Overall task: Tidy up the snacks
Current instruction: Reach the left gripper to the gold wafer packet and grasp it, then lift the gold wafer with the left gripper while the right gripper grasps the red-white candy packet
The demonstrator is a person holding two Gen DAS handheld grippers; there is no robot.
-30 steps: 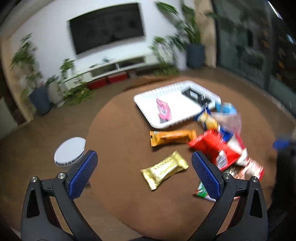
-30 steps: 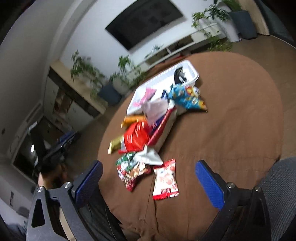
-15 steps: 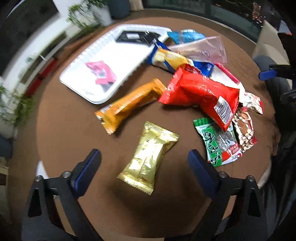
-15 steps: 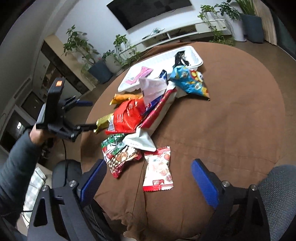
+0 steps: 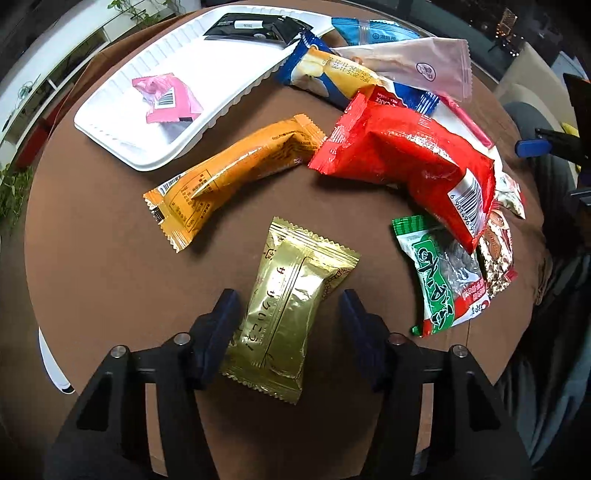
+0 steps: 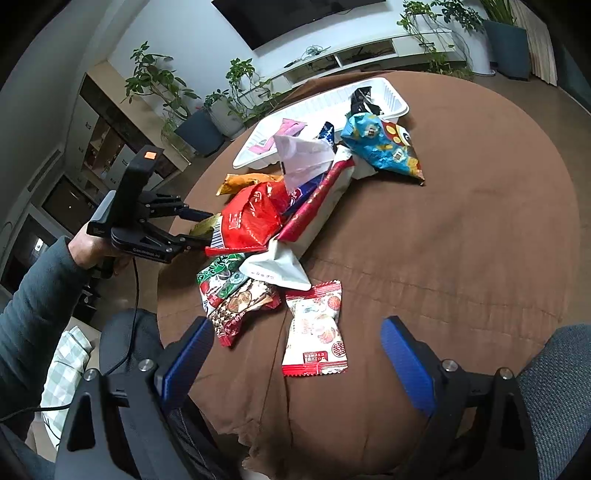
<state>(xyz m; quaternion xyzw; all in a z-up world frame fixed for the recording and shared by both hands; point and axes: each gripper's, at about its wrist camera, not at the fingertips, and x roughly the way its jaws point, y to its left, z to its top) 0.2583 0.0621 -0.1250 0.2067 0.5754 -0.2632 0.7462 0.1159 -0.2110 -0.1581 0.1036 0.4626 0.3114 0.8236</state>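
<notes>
A gold snack packet (image 5: 288, 310) lies on the brown table between the fingers of my left gripper (image 5: 288, 314), which is open around it with a gap on each side. Beyond lie an orange bar (image 5: 236, 173), a red bag (image 5: 402, 162), a green packet (image 5: 439, 280) and a white tray (image 5: 122, 147) holding a pink packet (image 5: 166, 99) and a black packet (image 5: 251, 27). My right gripper (image 6: 295, 350) is open and empty above the table's near edge, just short of a red-and-white packet (image 6: 317, 328). The left gripper (image 6: 184, 229) also shows in the right wrist view.
Snacks are heaped in the middle: a blue chip bag (image 6: 384, 147), a pale pink pouch (image 5: 413, 66), a long red-and-white bag (image 6: 317, 210). A grey chair (image 6: 561, 398) stands at the near right. Plants and a TV stand line the far wall.
My left gripper has dropped down and forward over the gold packet, and its jaws have narrowed around it. My right gripper has barely moved.
</notes>
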